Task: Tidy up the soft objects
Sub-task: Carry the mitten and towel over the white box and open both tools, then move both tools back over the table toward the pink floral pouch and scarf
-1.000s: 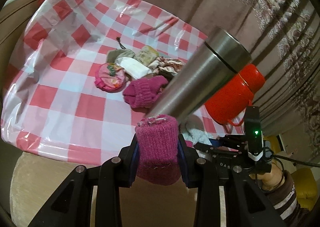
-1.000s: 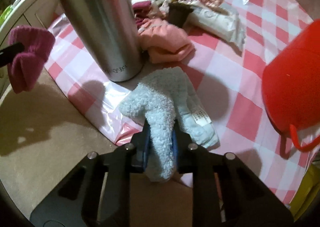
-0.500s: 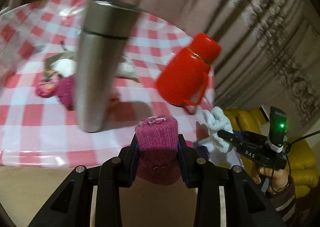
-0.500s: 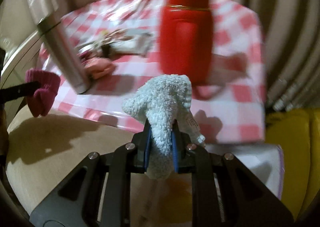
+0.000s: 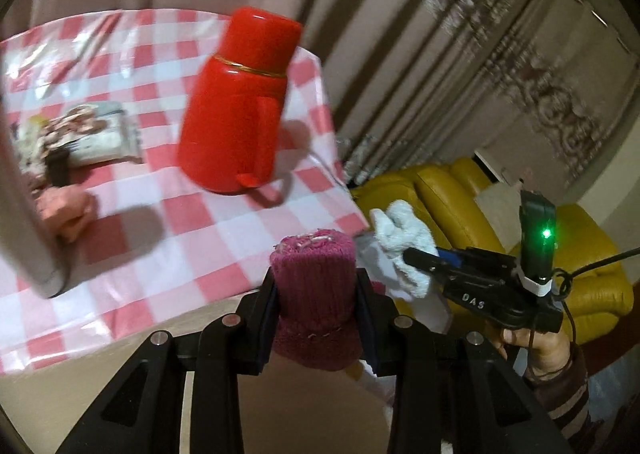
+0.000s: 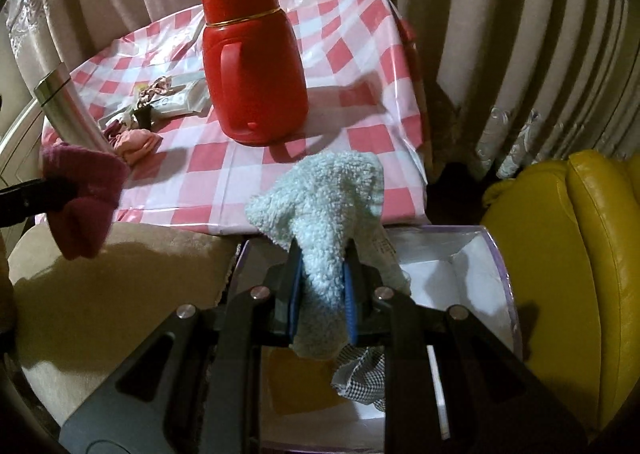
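Two soft items clamped, one per gripper — both off the table's near edge.

The left gripper pinches a magenta knit sock; the right gripper squeezes a pale blue fluffy sock above an open white box, whose contents are half hidden — only a checked cloth shows. The steel flask is cut off at the frame's left edge.

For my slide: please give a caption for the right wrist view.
Right claw grips a pale blue fluffy sock above an open box.
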{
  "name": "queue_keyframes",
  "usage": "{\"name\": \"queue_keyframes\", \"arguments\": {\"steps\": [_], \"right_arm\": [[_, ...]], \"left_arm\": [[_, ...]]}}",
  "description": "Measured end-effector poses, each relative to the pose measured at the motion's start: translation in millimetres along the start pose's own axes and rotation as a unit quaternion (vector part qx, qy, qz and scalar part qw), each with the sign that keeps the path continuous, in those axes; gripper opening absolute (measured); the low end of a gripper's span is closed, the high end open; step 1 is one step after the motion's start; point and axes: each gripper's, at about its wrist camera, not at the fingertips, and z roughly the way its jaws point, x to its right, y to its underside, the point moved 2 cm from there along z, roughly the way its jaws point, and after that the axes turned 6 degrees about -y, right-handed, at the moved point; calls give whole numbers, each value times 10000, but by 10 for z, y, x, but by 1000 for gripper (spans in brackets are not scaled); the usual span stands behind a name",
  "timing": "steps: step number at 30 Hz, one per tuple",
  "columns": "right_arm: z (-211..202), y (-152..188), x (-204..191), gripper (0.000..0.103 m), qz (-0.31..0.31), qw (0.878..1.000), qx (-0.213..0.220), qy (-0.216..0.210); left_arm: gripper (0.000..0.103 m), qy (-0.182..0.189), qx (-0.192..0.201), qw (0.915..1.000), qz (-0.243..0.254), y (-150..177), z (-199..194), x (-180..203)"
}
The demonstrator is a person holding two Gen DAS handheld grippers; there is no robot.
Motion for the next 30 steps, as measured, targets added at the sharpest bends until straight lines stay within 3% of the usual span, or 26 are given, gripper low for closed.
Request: {"name": "queue_keyframes", "arguments": {"steps": [4,6,8,9,24,30], "right_arm": [[-13,19,12,24,39,10000,15,-45],[-21,16,17,40,60,10000,23,-70],[-39,15,11,59,57,9999,56,-61],[-46,14,3,63,48,9999,77,-60],[-28,-70,-346,63,-345,9989,129,-276],[76,-128,-657,63,-540,9964,66,-651]], "left_arm": [[41,171,-123,9996,203,-25,151,207],[57,250,-236,9990,275,-19,225,284],[59,240,-257,9990,283,-18,259,303],[59,231,-266,9990,276,-13,258,295],[59,-4,-28,10000,2,98,-107,-56],[59,-284,152,9990,-312,235,-400,-412]]}}
